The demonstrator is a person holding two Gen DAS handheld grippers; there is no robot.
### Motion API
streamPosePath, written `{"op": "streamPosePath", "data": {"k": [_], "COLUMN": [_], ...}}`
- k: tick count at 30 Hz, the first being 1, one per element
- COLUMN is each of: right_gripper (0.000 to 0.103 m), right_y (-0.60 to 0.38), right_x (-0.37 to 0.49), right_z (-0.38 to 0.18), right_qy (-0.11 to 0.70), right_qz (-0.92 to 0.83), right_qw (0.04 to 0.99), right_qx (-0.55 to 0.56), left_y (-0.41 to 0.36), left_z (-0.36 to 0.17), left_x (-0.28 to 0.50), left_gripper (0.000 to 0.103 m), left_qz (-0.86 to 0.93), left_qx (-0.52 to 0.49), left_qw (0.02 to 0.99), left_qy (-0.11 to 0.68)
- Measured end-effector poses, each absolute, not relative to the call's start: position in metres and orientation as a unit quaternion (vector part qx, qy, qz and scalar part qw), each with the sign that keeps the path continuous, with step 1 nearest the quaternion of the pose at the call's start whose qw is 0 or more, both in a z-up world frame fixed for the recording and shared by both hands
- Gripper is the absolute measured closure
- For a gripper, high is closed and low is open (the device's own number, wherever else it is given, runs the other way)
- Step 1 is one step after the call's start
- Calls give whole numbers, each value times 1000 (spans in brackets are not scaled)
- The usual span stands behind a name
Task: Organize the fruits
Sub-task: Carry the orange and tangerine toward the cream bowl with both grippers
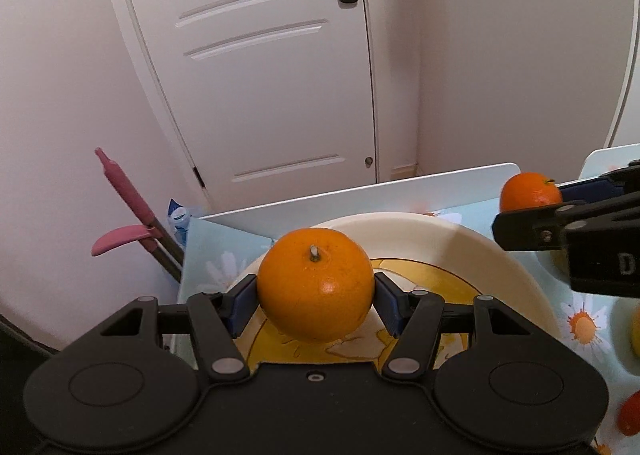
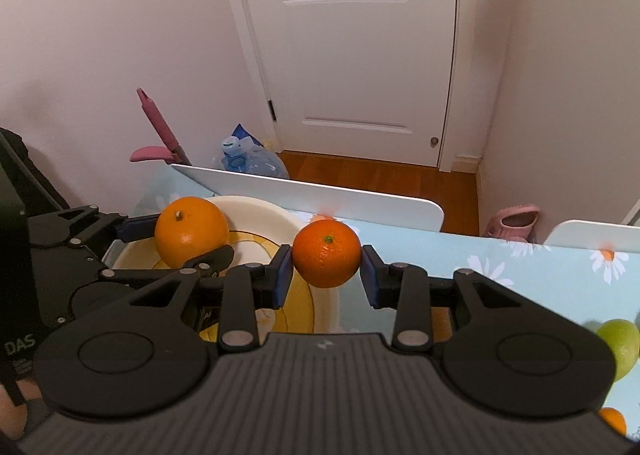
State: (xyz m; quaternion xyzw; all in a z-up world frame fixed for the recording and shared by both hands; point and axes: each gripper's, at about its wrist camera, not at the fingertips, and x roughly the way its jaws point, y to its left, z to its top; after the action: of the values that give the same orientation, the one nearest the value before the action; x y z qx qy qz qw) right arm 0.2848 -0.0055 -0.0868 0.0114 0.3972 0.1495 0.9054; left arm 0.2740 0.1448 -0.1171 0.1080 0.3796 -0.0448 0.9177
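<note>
Left wrist view: large round yellow-orange orange (image 1: 316, 284) clamped between the blue pads of the left gripper (image 1: 316, 301), stem end up, poised over the near-left part of the cream round plate with a yellow picture (image 1: 472, 239). Plate directly below and ahead of the fruit, on the light-blue daisy-print tablecloth (image 1: 588, 319) near the table's far-left corner.

Right wrist view: smaller deep-orange mandarin (image 2: 327, 254) pinched in the right gripper (image 2: 327, 275), pads pressing both sides, hanging over the plate's right rim where rim meets cloth. Left-hand fruit further over the dish, so likely first to land. Green round fruit (image 2: 620, 347) lying at the cloth's right edge, well apart.
</note>
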Motion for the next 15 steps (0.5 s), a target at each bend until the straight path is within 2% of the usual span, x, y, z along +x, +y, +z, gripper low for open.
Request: {"op": "streamPosePath", "data": {"k": [7,8,9,10,11,15], "right_gripper": [52,52,52,52,52,52], "right_y": [-13,-14,-15,-16,-16,-16], "right_x": [284,284,285,285,284,285], "right_z": [-83,-82,-80,-79,-77,-73], "right_qy": [397,397,397,396,395,393], "right_qz": [151,153,155,157,159,172], "right_qw": [905,905,905,905,905,903], "right_qx": [12,13,13,12,10,3], "left_y": [142,142,143,146,148,156], "left_z": [-119,-118,-115,-111,-107,-96], "left_x": [274,272,272,271,268,258], "left_gripper": [36,26,11,6,3,3], "left_qz": [-41,-44,-45,-45,-46,-40], "left_qx": [105,104,103,101,97,75], "left_qw": [914,915,917,919,921,919], "left_qy": [389,388,384,379,375,384]}}
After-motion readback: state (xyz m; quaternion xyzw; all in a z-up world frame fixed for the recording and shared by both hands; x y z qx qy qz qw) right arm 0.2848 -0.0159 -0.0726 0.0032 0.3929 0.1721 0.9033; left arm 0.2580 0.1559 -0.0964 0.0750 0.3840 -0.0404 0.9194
